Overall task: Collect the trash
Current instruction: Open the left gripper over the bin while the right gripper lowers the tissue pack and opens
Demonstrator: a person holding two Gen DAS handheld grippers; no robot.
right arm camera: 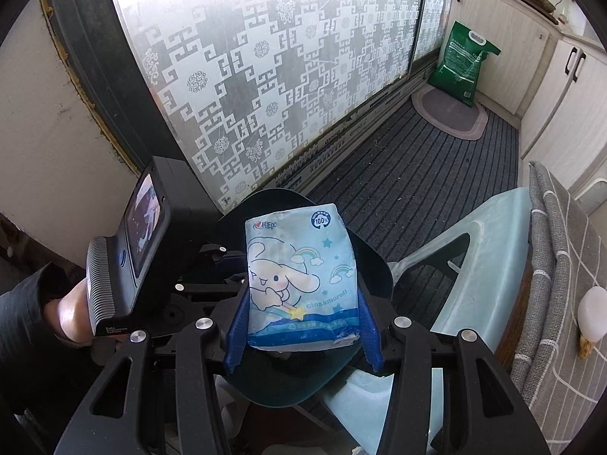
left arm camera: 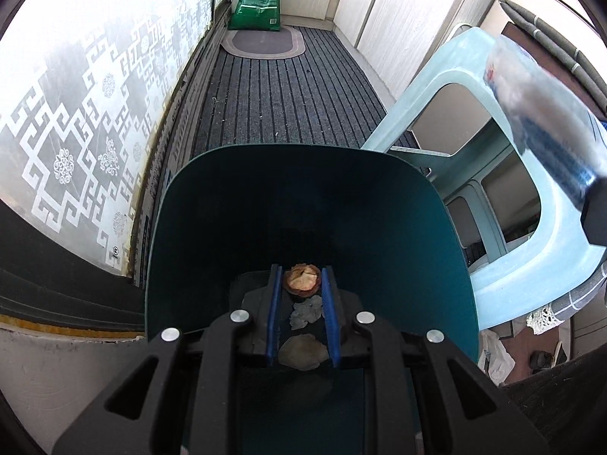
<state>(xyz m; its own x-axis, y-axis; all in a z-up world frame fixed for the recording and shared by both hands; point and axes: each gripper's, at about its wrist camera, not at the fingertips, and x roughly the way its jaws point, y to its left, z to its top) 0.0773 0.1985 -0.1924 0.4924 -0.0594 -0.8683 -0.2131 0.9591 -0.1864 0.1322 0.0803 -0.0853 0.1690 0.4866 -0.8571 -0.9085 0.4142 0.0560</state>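
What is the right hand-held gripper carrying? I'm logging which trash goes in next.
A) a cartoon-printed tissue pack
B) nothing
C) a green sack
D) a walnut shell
A: in the right wrist view the right hand-held gripper has its blue fingers pressed against both sides of a light blue cartoon-printed tissue pack, above the dark teal bin.

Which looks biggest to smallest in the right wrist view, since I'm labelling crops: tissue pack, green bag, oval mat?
1. Tissue pack, held in the right gripper; nearness to the camera inflates it.
2. Oval mat and green bag look alike, far back; no firm ranking.
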